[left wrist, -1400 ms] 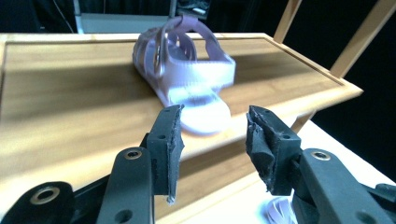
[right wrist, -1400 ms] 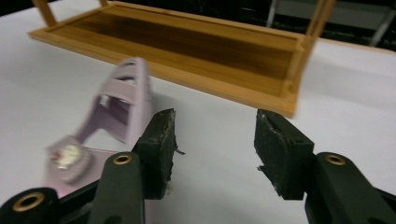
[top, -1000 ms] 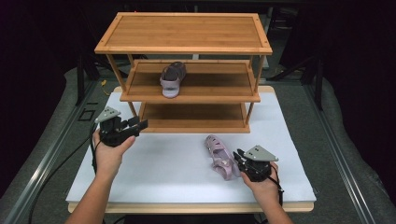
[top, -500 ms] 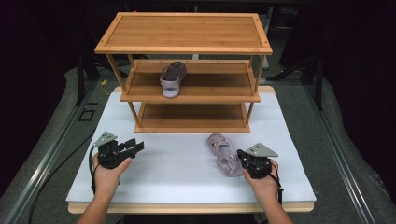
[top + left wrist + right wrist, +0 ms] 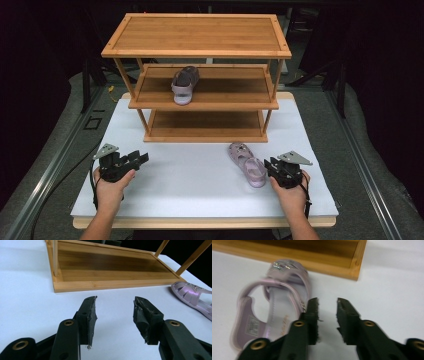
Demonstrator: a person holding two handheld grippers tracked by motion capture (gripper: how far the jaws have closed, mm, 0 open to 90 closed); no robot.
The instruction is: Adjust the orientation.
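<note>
This looks like a recording studio or lab set up for demonstrations, not a home. A desk (image 5: 200, 200) with a plain white top stands alone, ringed by black curtains (image 5: 45, 60) that shut out the rest of the room. Grey padded matting (image 5: 365, 150) covers the floor beside it, and metal rails (image 5: 55, 165) run along the floor at the left. The one homely prop is a three-tier wooden shoe rack (image 5: 197, 35) holding a small sandal (image 5: 184, 84), staged squarely at the desk's far edge.
</note>
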